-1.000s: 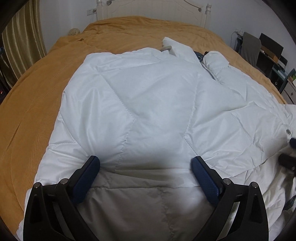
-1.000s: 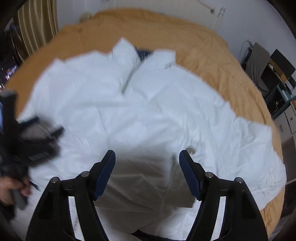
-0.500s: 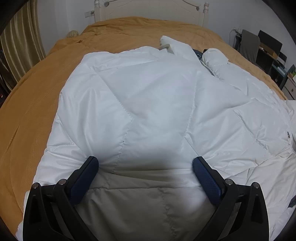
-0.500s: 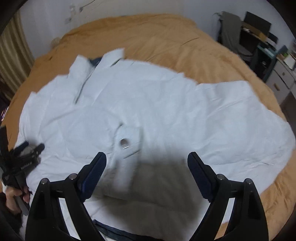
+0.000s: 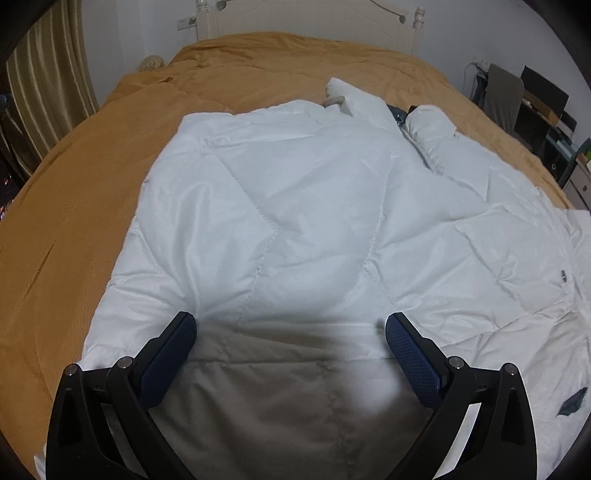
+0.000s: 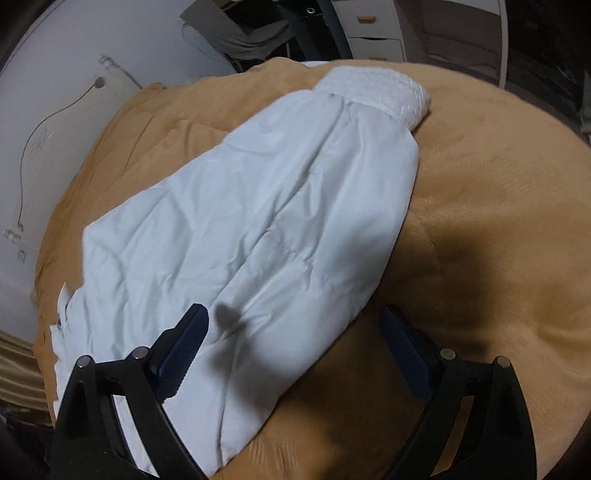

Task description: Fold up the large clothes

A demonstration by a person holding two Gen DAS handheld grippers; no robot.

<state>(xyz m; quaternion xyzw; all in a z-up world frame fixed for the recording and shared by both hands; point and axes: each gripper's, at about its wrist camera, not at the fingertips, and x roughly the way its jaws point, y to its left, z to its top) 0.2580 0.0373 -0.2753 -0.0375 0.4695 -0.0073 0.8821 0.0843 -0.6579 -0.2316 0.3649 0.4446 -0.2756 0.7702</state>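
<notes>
White quilted jacket (image 5: 303,229) lies spread flat on the orange bedspread (image 5: 85,192), collar (image 5: 373,107) toward the headboard (image 5: 306,18), zip line running down from it. Body of the jacket covers the middle of the bed and reaches the near edge.

My left gripper (image 5: 291,332) hangs over the jacket's lower hem, jaws wide apart, nothing between the pads; they cast a grey shadow on the fabric below.

My right gripper (image 6: 295,325) is over the jacket's outstretched sleeve (image 6: 280,229), which runs across the bedspread toward the far corner, ribbed cuff (image 6: 376,92) at its end. Its jaws have just been opening and stand wide apart, gripping nothing; the sleeve's edge lies below the gap, with one pad over white fabric and the other over bare bedspread. This view is somewhat blurred.

Drawers (image 6: 373,40) and clutter stand beyond the bed.
</notes>
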